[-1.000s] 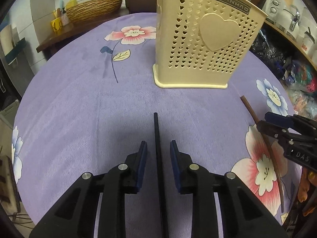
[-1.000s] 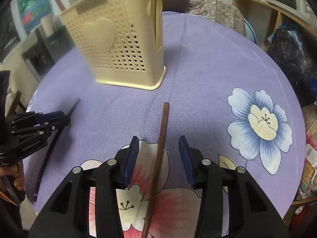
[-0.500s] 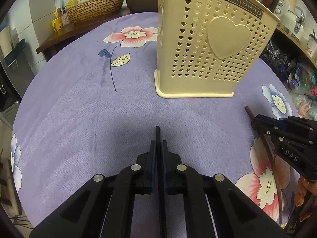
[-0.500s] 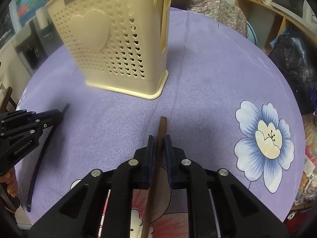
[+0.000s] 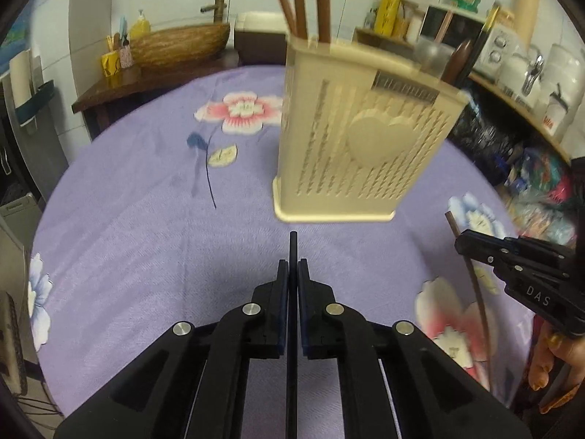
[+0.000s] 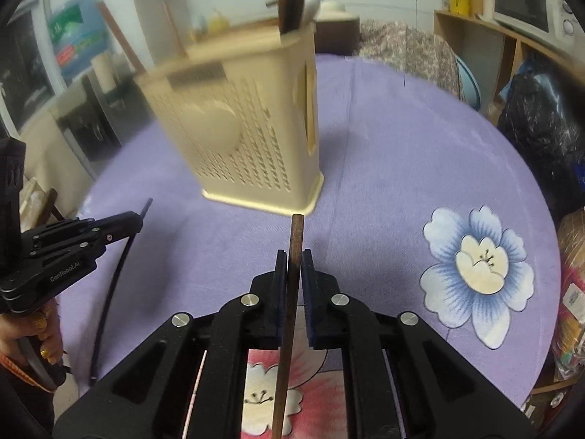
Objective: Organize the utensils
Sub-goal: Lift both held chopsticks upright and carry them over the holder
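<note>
A cream perforated utensil holder [image 5: 362, 146] with a heart on its side stands on the purple flowered tablecloth [image 5: 146, 219]; several brown sticks and utensils rise from it. My left gripper [image 5: 292, 267] is shut on a thin black chopstick [image 5: 292, 247], whose tip pokes out ahead, lifted above the cloth. My right gripper [image 6: 294, 258] is shut on a brown chopstick [image 6: 296, 230], also lifted. The holder [image 6: 252, 128] sits just beyond both tips. Each gripper shows in the other's view: the right gripper [image 5: 464, 243] at the right, the left gripper [image 6: 137, 219] at the left.
A woven basket [image 5: 179, 45] and small bottles sit on a wooden side table at the back left. Shelves with appliances and jars [image 5: 530, 69] line the right. A microwave [image 6: 526, 3] and dark bags [image 6: 541, 128] stand beyond the table's right edge.
Both grippers closed from open onto their chopsticks, then rose, lifting the black and brown chopsticks off the cloth. The holder's top has come into view.
</note>
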Motion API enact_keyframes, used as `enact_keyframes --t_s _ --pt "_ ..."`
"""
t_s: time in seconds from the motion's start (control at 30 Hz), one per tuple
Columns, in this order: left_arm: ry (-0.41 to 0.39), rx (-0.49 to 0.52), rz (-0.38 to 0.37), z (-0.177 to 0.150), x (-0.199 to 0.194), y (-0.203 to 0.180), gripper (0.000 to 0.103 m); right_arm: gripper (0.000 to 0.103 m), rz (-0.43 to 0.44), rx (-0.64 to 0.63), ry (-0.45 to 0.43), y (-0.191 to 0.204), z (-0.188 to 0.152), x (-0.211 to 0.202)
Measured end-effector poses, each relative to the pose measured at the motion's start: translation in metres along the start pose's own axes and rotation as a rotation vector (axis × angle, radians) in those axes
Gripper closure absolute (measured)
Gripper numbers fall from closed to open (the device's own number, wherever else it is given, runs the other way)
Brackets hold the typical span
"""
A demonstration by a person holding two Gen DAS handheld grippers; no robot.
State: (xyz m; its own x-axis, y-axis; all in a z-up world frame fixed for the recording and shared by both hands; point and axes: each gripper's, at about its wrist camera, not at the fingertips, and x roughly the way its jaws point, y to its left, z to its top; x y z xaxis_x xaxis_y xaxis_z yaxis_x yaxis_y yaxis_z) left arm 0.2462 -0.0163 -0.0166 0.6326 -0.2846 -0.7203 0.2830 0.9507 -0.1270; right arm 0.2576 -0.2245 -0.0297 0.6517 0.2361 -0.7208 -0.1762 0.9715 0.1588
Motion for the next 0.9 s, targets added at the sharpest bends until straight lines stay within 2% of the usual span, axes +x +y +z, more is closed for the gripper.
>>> enact_keyframes --t_s 0.3,0.47,0.53,0.6,0.67,0.73,0.8,0.87,0.9 --pt "-0.248 0.014 -0.056 0.014 -0.104 0.0 0.097 0.098 0.067 -0.022 -0.214 -0.001 0.007 -0.113" --pt "-0.307 0.028 -0.063 0.014 -0.124 -0.008 0.097 0.101 0.088 -0.046 -0.264 0.002 0.005 -0.148" --pt "-0.308 0.036 -0.059 0.013 -0.124 -0.011 0.097 0.101 0.088 -0.065 -0.235 0.003 0.006 -0.143" --pt "-0.308 0.031 -0.063 0.013 -0.124 -0.011 0.097 0.1 0.082 -0.03 -0.232 -0.002 0.005 -0.13" --pt "-0.309 0.03 -0.061 0.014 -0.123 -0.012 0.097 0.092 0.046 -0.019 -0.198 -0.006 0.004 -0.111" --pt "-0.309 0.032 -0.064 0.012 -0.125 -0.011 0.097 0.051 0.034 0.0 -0.159 -0.008 -0.001 -0.09" --pt "-0.31 0.035 -0.065 0.012 -0.126 -0.011 0.097 0.05 0.006 0.002 -0.109 -0.01 -0.006 -0.063" --pt "-0.313 0.039 -0.069 0.012 -0.128 -0.013 0.097 0.053 -0.018 0.002 -0.047 -0.011 -0.01 -0.035" --pt "-0.314 0.039 -0.07 0.012 -0.128 -0.013 0.097 0.062 -0.014 0.005 -0.016 -0.013 -0.012 -0.022"
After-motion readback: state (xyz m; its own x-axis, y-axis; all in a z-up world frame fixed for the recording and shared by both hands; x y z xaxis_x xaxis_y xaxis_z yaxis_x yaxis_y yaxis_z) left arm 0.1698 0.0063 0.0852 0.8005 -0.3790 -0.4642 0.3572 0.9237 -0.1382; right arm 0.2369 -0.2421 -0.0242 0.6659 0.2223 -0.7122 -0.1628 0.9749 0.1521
